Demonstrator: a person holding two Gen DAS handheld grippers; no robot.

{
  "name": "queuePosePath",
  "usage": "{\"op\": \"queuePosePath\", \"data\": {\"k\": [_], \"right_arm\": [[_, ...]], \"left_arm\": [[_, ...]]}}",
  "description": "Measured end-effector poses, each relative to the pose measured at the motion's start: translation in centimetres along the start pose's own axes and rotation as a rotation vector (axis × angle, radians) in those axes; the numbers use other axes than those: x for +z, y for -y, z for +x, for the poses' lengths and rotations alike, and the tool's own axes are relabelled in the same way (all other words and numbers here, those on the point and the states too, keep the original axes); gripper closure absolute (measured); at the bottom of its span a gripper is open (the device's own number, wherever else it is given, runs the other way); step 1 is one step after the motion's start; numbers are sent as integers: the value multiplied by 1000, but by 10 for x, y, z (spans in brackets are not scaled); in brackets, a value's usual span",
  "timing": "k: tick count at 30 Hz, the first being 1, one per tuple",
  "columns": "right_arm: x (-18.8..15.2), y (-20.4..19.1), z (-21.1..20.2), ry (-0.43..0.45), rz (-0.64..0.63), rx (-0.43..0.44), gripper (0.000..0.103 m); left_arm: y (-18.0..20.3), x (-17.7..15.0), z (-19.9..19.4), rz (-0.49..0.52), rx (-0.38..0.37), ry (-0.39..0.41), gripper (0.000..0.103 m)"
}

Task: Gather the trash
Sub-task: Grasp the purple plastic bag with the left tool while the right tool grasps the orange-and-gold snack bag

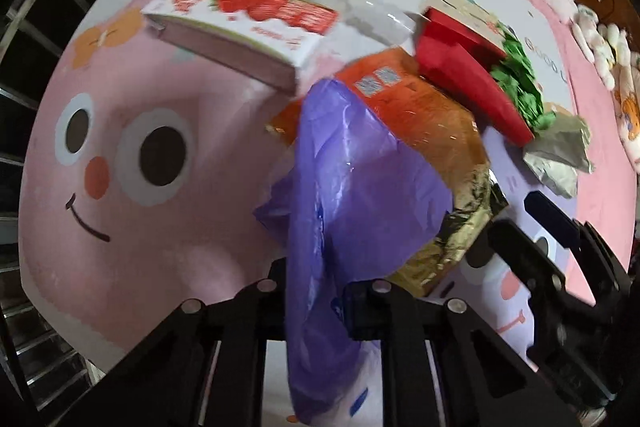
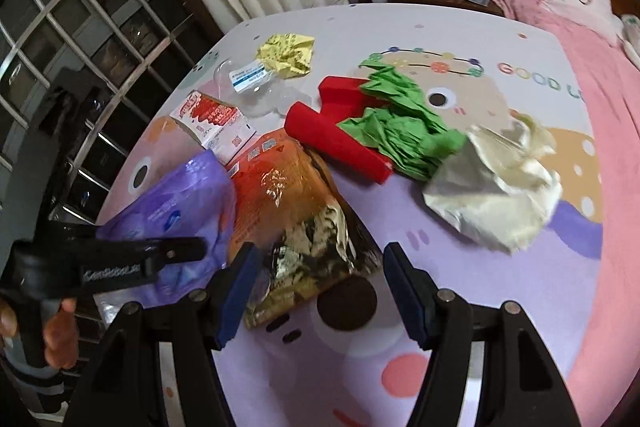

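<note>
From the left wrist, the left gripper pinches the purple trash bag, which drapes over the orange snack wrapper. From the right wrist, the right gripper stands spread around that wrapper's crumpled foil end; open bedsheet lies right of it.

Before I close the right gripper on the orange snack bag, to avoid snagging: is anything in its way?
Nothing visible. The right gripper is open with the orange snack bag directly ahead; the purple bag lies left.

Bare bedsheet lies right of the orange wrapper.
</note>
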State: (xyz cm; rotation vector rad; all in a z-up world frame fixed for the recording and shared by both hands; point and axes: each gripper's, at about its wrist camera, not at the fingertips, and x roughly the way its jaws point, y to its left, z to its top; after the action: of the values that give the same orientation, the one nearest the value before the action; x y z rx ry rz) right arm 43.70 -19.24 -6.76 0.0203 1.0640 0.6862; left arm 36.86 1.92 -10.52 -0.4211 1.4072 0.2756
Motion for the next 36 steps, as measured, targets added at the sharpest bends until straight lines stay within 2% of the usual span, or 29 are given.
{"op": "queuePosePath", "data": {"k": [11, 18, 24, 27, 29, 31, 32, 34, 36], "right_arm": [[22, -11, 45, -56, -92, -16, 38], [29, -30, 57, -51, -175, -33, 38], [20, -50, 62, -65, -313, -89, 37], [14, -55, 62, -55, -346, -110, 39], [11, -58, 62, -48, -359, -95, 54], [7, -61, 61, -39, -365, -106, 59], [6, -60, 60, -33, -359, -104, 70], [7, -59, 56, -30, -334, -93, 82], [7, -58, 51, -34, -305, -72, 87]], "left_arm": [[-21, -15, -22, -12, 118, 91, 93], [-45, -20, -31, -42, 110, 81, 93], [-55, -24, -28, -66, 108, 72, 93], [-58, -26, -25, -69, 106, 70, 93], [-60, -29, -27, -68, 104, 70, 93], [-60, -31, -27, -64, 102, 71, 93], [-60, -31, -27, -62, 102, 71, 93], [-61, -33, -28, -54, 101, 73, 93], [-63, -35, -31, -43, 101, 77, 93]]}}
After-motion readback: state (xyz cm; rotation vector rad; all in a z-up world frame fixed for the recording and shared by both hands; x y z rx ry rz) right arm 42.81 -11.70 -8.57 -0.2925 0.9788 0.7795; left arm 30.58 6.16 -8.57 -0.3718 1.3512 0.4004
